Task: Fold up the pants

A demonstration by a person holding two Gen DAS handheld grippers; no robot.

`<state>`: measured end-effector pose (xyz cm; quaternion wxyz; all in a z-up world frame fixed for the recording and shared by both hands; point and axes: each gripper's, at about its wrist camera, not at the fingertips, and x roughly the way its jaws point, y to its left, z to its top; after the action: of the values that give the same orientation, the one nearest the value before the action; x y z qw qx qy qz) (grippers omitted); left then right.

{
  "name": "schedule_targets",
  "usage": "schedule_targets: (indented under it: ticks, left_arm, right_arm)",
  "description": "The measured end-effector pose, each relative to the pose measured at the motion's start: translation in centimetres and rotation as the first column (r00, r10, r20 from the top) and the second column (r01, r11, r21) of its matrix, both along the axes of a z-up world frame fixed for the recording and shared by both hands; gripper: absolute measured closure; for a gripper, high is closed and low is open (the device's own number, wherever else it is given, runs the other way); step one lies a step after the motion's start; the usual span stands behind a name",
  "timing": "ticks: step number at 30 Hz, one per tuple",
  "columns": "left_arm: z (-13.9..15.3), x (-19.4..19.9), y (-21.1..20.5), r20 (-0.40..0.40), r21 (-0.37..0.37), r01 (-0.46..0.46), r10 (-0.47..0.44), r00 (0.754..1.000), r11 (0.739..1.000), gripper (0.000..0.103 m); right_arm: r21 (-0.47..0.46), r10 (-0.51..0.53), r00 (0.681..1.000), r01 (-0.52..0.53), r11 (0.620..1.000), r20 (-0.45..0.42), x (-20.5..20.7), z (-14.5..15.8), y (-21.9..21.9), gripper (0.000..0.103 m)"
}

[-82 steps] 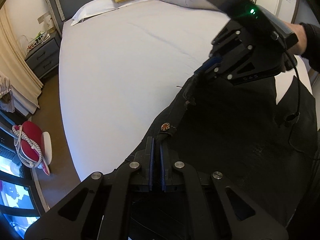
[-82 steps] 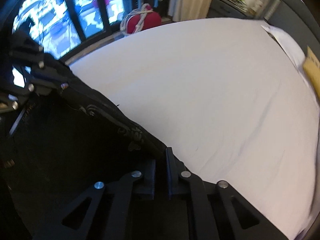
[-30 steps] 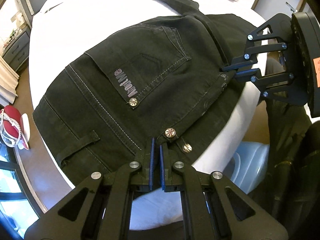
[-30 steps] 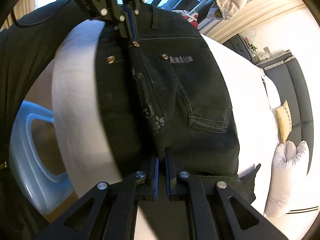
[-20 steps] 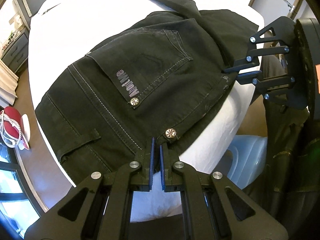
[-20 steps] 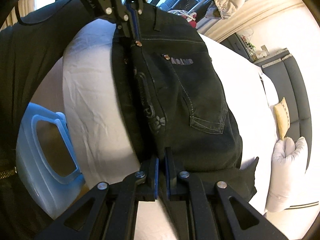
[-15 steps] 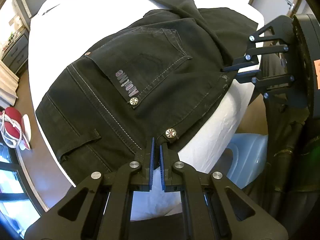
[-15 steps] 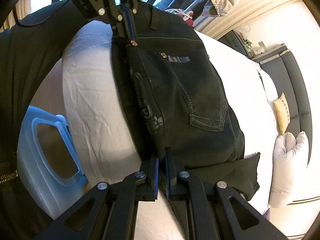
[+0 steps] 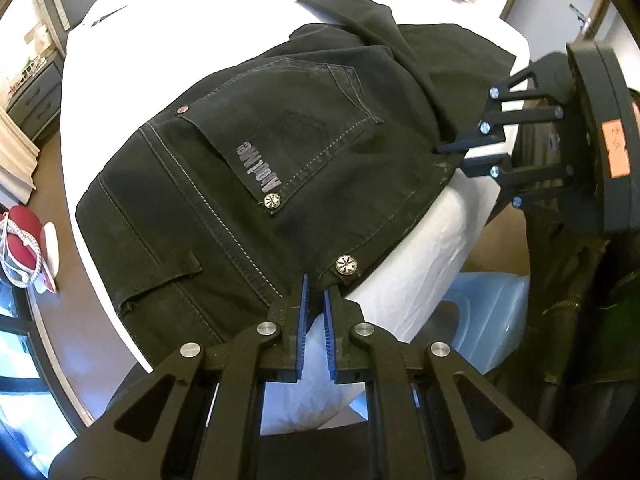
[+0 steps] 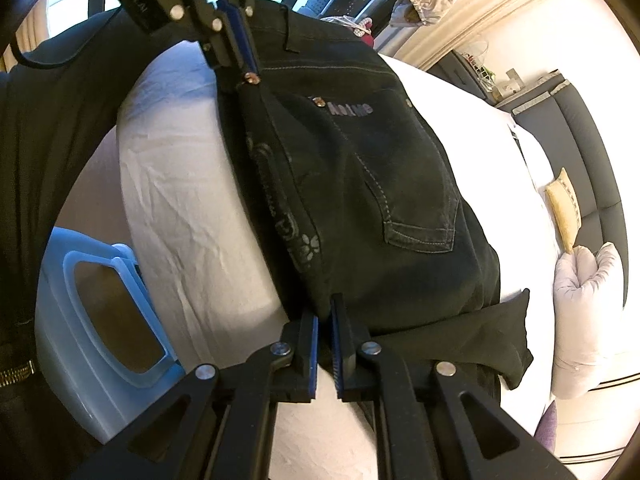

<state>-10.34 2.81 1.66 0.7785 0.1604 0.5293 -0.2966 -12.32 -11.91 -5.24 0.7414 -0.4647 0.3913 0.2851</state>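
Black jeans lie on the white bed, back pocket up, waistband at the bed's near edge; they also show in the right wrist view. My left gripper sits at the waistband by a metal button, jaws slightly parted with white sheet showing between them. My right gripper is at the jeans' near edge, jaws slightly parted, not pinching cloth. Each gripper shows in the other's view: the right, the left.
A light blue plastic basket stands on the floor beside the bed; it also shows in the left wrist view. Pillows and a grey headboard are at the far end. A nightstand stands left.
The jeans were laid down on the bed. Both grippers, shut on the jeans' edge half a second ago, have parted their jaws and let go.
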Motion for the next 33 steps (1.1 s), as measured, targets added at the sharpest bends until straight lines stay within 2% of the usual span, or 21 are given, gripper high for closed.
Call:
schedule_targets:
  ticks: [9, 14, 17, 20, 23, 24, 26, 27, 28, 30, 33]
  left_arm:
    - [-0.2, -0.1, 0.5, -0.02, -0.019, -0.031, 0.031, 0.999, 0.999, 0.094]
    - [1.7, -1.0, 1.2, -0.037, 0.009, 0.007, -0.007, 0.999, 1.0, 0.09]
    - [3.4, -1.3, 2.1, -0.004, 0.037, 0.002, -0.002, 1.0, 0.999, 0.09]
    - [5.5, 0.0, 2.4, 0.03, -0.037, -0.05, 0.051, 0.998, 0.998, 0.09]
    - [6.2, 2.3, 0.4, 0.046, -0.128, -0.082, 0.089, 0.995, 0.988, 0.09]
    - [5.9, 3.0, -0.5, 0.043, -0.142, -0.087, 0.094, 0.995, 0.986, 0.09]
    - [4.4, 4.4, -3.0, 0.022, -0.185, -0.075, 0.08, 0.997, 0.98, 0.09]
    - [2.9, 5.2, -4.3, -0.008, -0.195, -0.078, 0.078, 0.997, 0.978, 0.09]
    - [1.3, 5.7, -5.1, -0.04, -0.176, -0.09, 0.085, 0.996, 0.98, 0.09]
    - [-1.9, 6.4, -6.1, -0.088, -0.122, -0.127, 0.117, 0.989, 0.984, 0.09]
    - [-2.3, 6.3, -5.3, -0.096, -0.194, -0.175, 0.159, 0.983, 0.965, 0.091]
  right_arm:
    - [-0.023, -0.021, 1.0, 0.022, 1.0, 0.022, -0.6, -0.9, 0.4, 0.09]
    - [0.03, -0.08, 0.996, 0.079, 0.996, 0.03, -0.4, -0.8, -0.1, 0.09]
    - [0.056, -0.103, 0.994, 0.101, 0.993, 0.029, -0.3, -0.8, -0.3, 0.09]
    - [0.056, -0.105, 0.993, 0.103, 0.993, 0.043, -0.4, -0.9, -0.3, 0.089]
    - [0.066, -0.116, 0.991, 0.112, 0.992, 0.064, -0.6, -1.0, -0.4, 0.086]
    - [0.072, -0.124, 0.99, 0.118, 0.99, 0.074, -0.6, -1.0, -0.5, 0.082]
    - [0.093, -0.159, 0.981, 0.149, 0.984, 0.111, -0.7, -0.8, -0.9, 0.068]
    - [0.11, -0.187, 0.973, 0.173, 0.979, 0.133, -0.6, -0.6, -1.2, 0.053]
    - [0.131, -0.215, 0.966, 0.197, 0.972, 0.144, -0.5, -0.3, -1.6, 0.033]
    - [0.193, -0.27, 0.957, 0.246, 0.95, 0.108, -0.3, 0.5, -2.7, 0.008]
    - [0.295, -0.368, 0.929, 0.339, 0.893, 0.044, -0.3, 2.0, -5.3, 0.007]
